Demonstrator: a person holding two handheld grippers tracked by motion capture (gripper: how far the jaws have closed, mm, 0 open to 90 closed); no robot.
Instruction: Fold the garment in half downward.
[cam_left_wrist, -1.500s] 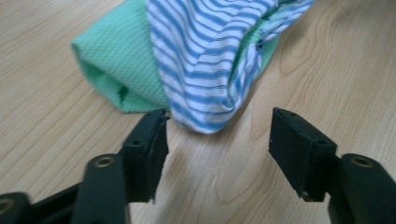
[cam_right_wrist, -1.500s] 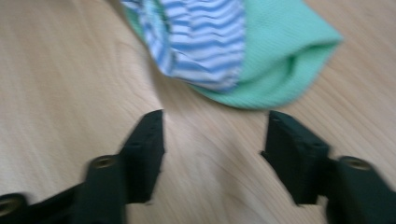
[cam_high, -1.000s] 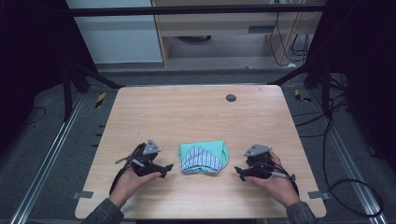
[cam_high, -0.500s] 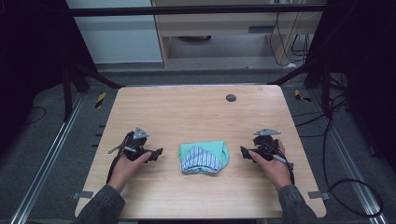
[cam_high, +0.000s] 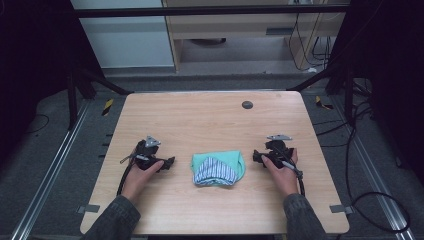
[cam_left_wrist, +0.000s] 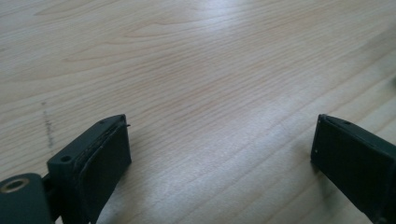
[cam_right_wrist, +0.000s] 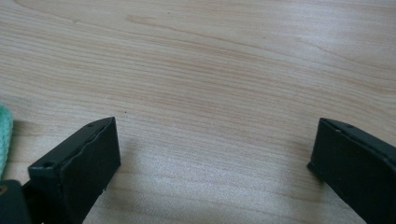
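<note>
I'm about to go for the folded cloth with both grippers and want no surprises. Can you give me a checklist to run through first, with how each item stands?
1. Left gripper open: ok, jaws stand wide apart with bare wood between them.
2. Right gripper open: ok, jaws wide apart, nothing held.
3. Cloth within reach: ok, it lies folded between the two grippers, apart from both.
4. Path to the cloth: ok, just bare table on either side of it.
5. Cables: cannot tell whether they will drag as the hands move in.
6. Dark disc on the table: ok, it sits near the far edge, well away from the cloth.
</note>
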